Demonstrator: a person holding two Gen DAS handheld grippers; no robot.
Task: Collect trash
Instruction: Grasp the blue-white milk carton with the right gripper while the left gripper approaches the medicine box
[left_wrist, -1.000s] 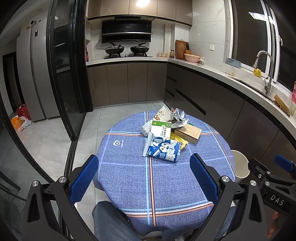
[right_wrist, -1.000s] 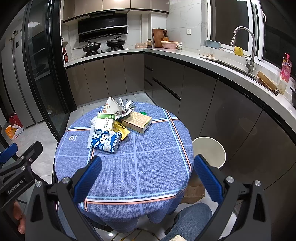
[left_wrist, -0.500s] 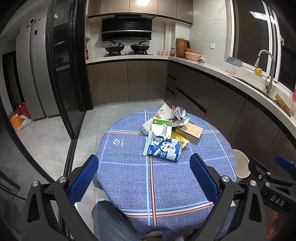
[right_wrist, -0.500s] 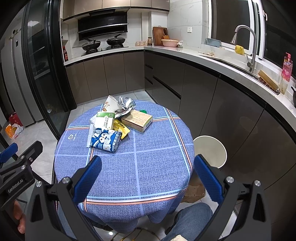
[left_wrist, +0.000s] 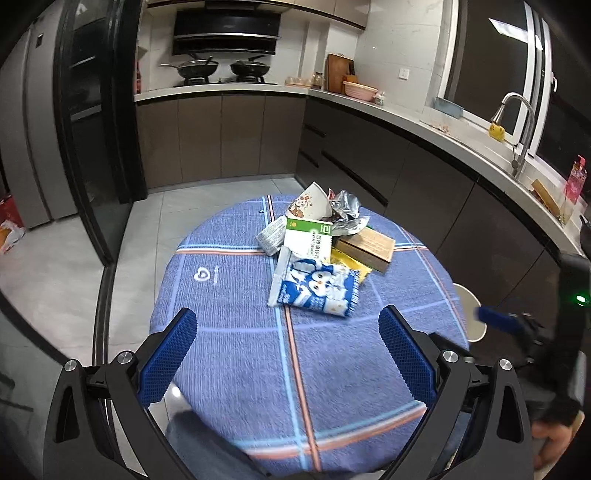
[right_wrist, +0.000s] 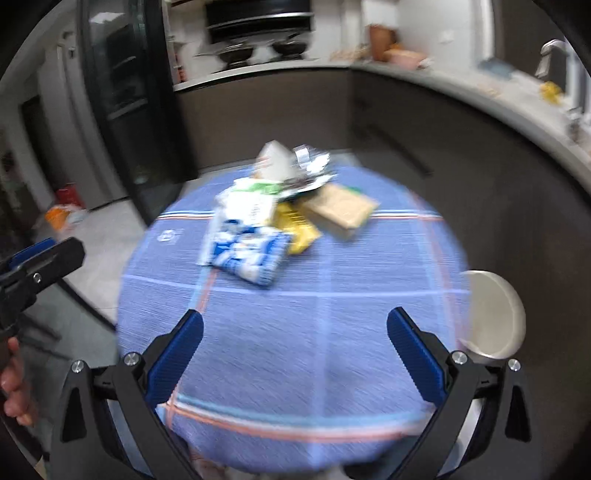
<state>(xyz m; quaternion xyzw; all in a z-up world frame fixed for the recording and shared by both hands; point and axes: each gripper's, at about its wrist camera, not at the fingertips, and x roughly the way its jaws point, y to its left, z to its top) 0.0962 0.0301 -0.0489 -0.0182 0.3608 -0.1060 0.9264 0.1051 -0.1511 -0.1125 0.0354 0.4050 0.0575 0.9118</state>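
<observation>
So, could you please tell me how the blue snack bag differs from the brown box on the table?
The blue snack bag is soft, crinkled, lying flat nearest the tools; the brown box is rigid, cardboard-coloured, farther back with foil overlapping it. Both sit untouched in one pile on the table.

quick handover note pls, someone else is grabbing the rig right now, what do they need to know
Left gripper: open, empty, above the near part of the table.
Right gripper: open, empty, also over the near edge; its view is blurred.
Trash: all piled at the far side of the table: blue snack bag nearest, green and white box, brown box, yellow wrapper, paper cup, foil wrapper.
White bin: on the floor by the table's right edge.
Done: nothing picked up.
Left: every piece into the bin.
</observation>
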